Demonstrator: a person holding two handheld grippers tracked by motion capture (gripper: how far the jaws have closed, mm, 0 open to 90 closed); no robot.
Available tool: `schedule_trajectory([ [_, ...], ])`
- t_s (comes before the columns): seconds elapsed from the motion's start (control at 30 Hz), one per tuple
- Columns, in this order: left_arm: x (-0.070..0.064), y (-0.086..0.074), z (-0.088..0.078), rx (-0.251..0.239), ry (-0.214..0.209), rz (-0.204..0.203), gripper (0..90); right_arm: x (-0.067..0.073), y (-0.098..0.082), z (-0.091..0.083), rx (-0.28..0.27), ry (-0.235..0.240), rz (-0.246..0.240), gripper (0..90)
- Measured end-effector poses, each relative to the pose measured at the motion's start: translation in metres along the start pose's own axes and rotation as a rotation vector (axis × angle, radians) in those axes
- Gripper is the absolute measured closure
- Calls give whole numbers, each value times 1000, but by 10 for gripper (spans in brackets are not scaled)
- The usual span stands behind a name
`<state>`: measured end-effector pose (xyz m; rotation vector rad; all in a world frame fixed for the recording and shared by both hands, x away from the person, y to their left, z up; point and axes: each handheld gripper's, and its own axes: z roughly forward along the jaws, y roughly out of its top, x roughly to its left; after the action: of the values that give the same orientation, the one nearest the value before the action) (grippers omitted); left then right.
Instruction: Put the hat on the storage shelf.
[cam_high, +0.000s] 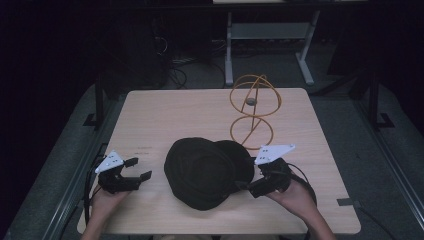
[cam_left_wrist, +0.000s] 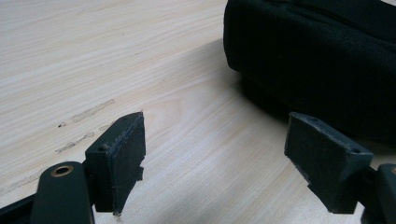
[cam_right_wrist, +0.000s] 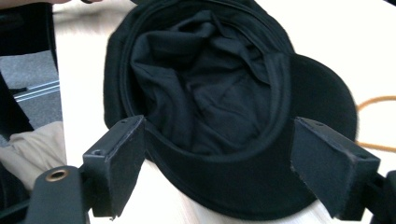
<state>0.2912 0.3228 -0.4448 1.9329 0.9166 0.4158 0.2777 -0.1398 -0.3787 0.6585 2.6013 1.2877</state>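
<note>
The cap (cam_high: 202, 172) is lying upside down on the worktop (cam_high: 165, 112) between your 2 grippers. Your right gripper (cam_high: 243, 185) is straddling its rim, jaws spread, nothing gripped yet; your left gripper (cam_high: 138, 168) is waiting just beside it, jaws apart too. Grasping and lifting are remaining. The wire stand (cam_high: 254, 112) behind isn't blocking you.

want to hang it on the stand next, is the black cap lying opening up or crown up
Opening up. The right gripper view looks into the black cap, showing its crumpled lining and inner band; its brim lies flat on the table.
</note>
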Motion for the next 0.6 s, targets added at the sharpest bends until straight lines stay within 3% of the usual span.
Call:
schedule_trajectory([
  [0.27, 0, 0, 0, -2, -2, -2, 203, 10, 14, 18, 25, 44, -37, 207],
  [0.6, 1, 0, 1, 3, -3, 5, 203, 26, 30, 52, 71, 129, -83, 242],
])
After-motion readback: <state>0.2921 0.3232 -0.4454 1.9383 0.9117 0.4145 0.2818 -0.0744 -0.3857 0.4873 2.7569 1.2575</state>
